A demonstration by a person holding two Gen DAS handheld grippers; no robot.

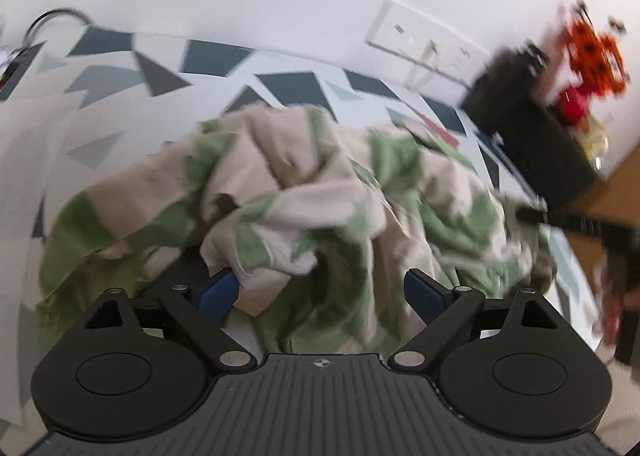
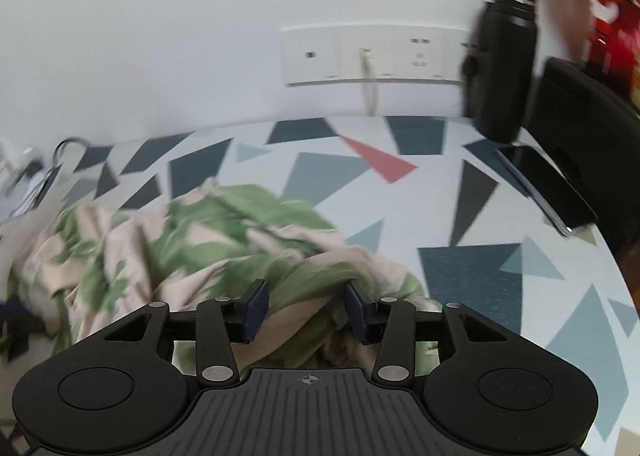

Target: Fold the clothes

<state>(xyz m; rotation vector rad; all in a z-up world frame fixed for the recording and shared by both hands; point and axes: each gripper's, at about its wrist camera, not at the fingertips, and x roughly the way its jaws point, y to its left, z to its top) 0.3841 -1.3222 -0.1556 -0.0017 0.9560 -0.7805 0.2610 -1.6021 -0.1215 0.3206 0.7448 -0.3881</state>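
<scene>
Left wrist view shows our left gripper [image 1: 322,290] with jaws spread wide over the crumpled green-and-beige garment [image 1: 280,184], cloth lying between the blue pads without being pinched. Our right gripper [image 2: 306,306] has its jaws half open around a bunched fold of that garment; we cannot tell whether they press it. Beyond the garment, a black bottle [image 2: 504,68] stands on the triangle-patterned tabletop [image 2: 480,256].
</scene>
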